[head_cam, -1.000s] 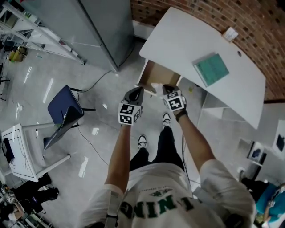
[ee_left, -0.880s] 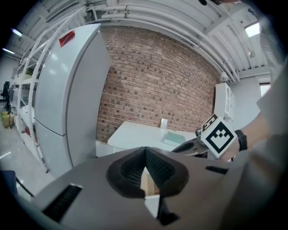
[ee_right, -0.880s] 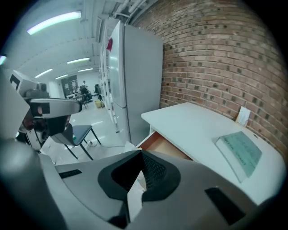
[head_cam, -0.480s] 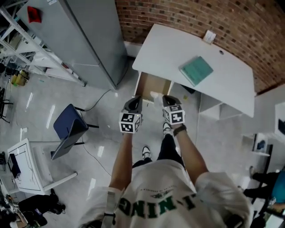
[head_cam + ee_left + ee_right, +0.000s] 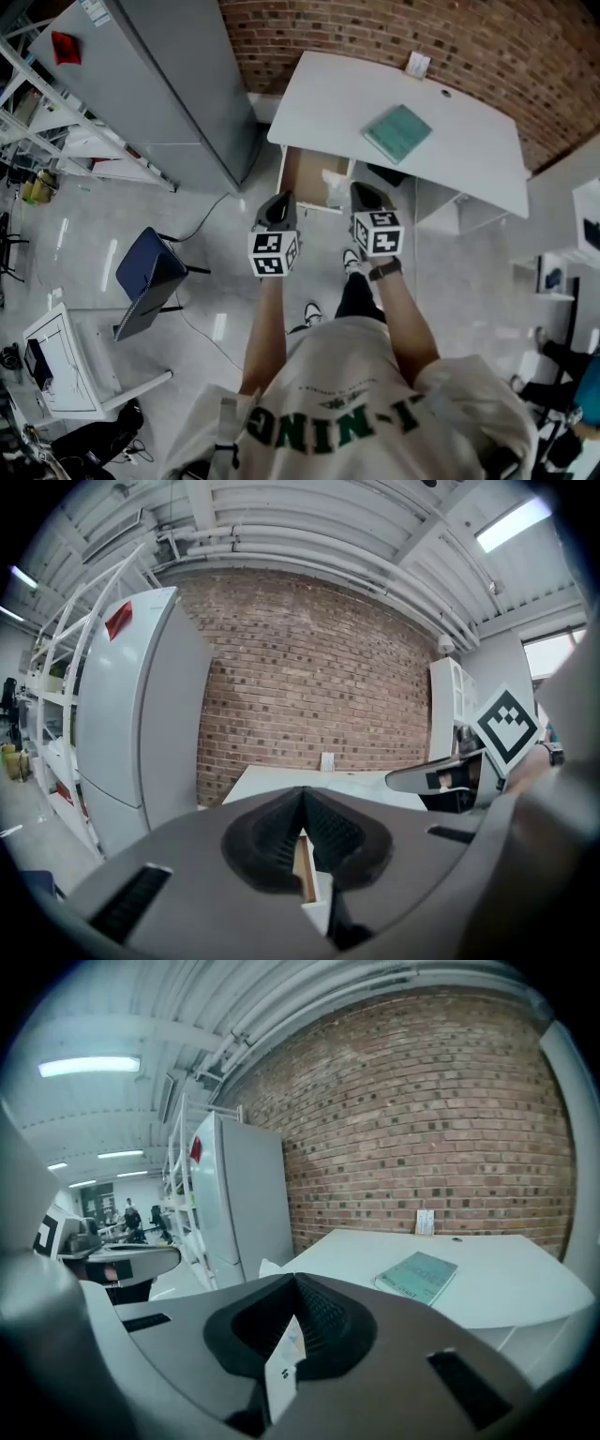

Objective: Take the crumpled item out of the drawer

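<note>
Left gripper (image 5: pixel 278 202) pinched closed, empty. My right gripper (image 5: pixel 362 193) clamps what looks like crumpled paper (image 5: pixel 283 1363). My plan: lift straight clear of drawer (image 5: pixel 306 174), squeeze firm.

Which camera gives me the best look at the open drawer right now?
The head view: it looks down into the open drawer, showing its brown inside and the white crumpled item in it. The left gripper view shows only a thin brown strip, likely its side. The right gripper view shows none of it.
</note>
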A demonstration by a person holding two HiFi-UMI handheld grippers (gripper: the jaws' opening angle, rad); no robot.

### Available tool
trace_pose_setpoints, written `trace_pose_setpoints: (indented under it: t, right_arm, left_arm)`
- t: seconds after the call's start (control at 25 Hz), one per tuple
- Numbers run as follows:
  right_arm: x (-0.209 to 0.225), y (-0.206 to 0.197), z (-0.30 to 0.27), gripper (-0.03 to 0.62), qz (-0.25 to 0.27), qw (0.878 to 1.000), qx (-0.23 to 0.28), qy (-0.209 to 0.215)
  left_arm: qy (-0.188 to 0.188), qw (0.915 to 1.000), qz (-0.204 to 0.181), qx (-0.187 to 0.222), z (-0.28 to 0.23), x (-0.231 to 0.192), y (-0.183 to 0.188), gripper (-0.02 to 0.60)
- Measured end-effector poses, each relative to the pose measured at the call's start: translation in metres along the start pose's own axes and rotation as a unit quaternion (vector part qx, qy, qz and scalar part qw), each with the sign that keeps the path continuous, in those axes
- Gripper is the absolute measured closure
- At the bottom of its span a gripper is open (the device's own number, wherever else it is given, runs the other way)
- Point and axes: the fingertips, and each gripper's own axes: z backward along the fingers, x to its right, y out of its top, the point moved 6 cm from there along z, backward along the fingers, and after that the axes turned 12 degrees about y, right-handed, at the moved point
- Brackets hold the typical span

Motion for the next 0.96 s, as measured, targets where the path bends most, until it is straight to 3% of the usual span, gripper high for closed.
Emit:
trace_pose_setpoints:
  t: [0.4,0.96]
  right_arm:
    - [-0.014,0.036,0.051,0.591,0.033,0.997,0.069,-0.028]
    - [-0.037,0.051,0.065,0.591,0.042,0.993,0.109,-0.006]
  left_arm:
    - [-0.002,0.9990,-0.013,0.043,0.027,0.012,0.042,0.591]
    - [-0.002,0.9968,-0.014,0.079,0.041,0.014,0.068,0.589]
